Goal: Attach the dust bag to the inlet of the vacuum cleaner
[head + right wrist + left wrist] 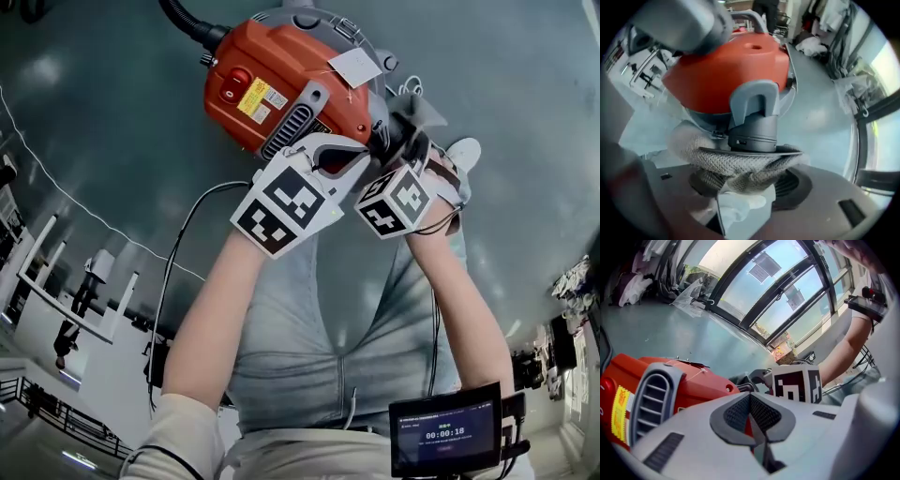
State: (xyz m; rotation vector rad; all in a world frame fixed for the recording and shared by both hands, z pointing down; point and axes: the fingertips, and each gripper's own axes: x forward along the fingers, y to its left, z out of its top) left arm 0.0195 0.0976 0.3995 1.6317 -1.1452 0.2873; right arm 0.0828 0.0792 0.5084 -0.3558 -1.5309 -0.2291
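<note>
The orange vacuum cleaner [281, 89] lies on the grey floor, and I also see it in the left gripper view [670, 380] and the right gripper view [726, 75]. Its dark grey inlet [753, 126] points at my right gripper [740, 187]. The grey mesh dust bag [736, 164] is bunched between that gripper's wide jaws, its flat collar [750, 152] lying against the inlet's mouth. In the head view my right gripper [403, 141] sits at the vacuum's near right end. My left gripper [328, 150] is shut beside the side vent, with its pads [751, 401] together.
A black hose [187, 23] leaves the vacuum's far end. A white tag [356, 66] lies on its top. A thin cable [173, 272] runs over the floor at the left. A small screen [445, 436] hangs at the person's waist. A white shoe [464, 150] stands right of the grippers.
</note>
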